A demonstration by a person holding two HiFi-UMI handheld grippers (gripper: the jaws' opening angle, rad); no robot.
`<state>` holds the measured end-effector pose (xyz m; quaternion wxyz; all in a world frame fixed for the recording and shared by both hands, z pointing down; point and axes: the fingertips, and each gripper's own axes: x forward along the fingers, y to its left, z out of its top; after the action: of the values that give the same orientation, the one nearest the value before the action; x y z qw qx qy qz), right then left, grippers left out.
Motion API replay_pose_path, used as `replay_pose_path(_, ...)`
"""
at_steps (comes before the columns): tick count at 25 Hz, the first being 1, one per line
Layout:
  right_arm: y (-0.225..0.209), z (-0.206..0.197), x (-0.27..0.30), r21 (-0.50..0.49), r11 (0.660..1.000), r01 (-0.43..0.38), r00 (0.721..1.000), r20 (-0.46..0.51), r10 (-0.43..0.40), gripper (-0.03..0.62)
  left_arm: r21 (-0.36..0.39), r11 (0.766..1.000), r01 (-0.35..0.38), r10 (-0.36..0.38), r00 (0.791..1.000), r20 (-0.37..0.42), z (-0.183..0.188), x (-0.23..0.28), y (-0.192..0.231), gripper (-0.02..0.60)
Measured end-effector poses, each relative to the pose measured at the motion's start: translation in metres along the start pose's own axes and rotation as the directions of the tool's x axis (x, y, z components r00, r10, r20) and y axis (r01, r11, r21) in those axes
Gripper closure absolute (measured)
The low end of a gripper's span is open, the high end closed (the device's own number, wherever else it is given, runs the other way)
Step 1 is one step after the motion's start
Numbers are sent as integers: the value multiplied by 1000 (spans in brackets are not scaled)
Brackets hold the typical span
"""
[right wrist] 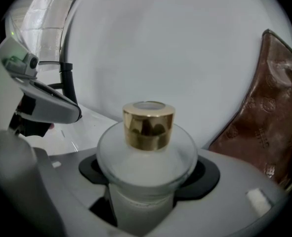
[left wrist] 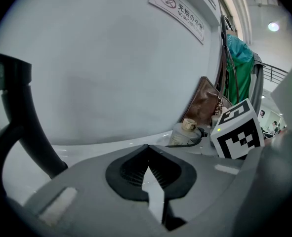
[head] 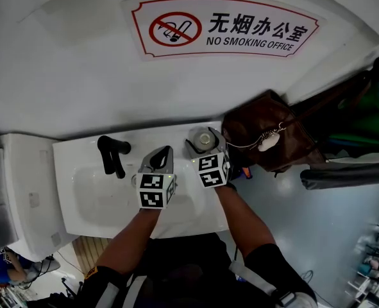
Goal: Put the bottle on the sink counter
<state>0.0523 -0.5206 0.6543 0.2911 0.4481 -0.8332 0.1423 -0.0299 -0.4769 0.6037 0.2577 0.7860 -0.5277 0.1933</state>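
Note:
A frosted glass bottle point(right wrist: 146, 167) with a gold cap point(right wrist: 148, 125) stands upright between the jaws of my right gripper point(right wrist: 148, 191), which is shut on its body. From the head view the bottle point(head: 204, 138) is at the back right corner of the white sink counter point(head: 80, 149), with the right gripper point(head: 205, 149) around it. Whether its base touches the counter is hidden. My left gripper point(head: 162, 156) hovers over the basin, jaws shut on nothing point(left wrist: 147, 158). In the left gripper view the bottle point(left wrist: 184, 133) sits to the right.
A black faucet point(head: 112, 154) rises at the back left of the basin point(head: 102, 197), close to the left gripper. A brown leather bag point(head: 266, 130) hangs just right of the bottle. On the wall behind is a no-smoking sign point(head: 224, 27). Green cloth point(left wrist: 239, 68) hangs further right.

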Motion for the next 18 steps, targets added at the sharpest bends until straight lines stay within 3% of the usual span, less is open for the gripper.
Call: replay_pose_path(18, 3, -8, -2, -17, 999, -27, 999, -43, 26, 244, 15, 1000, 3, -3, 1000, 4, -2, -14, -4, 583)
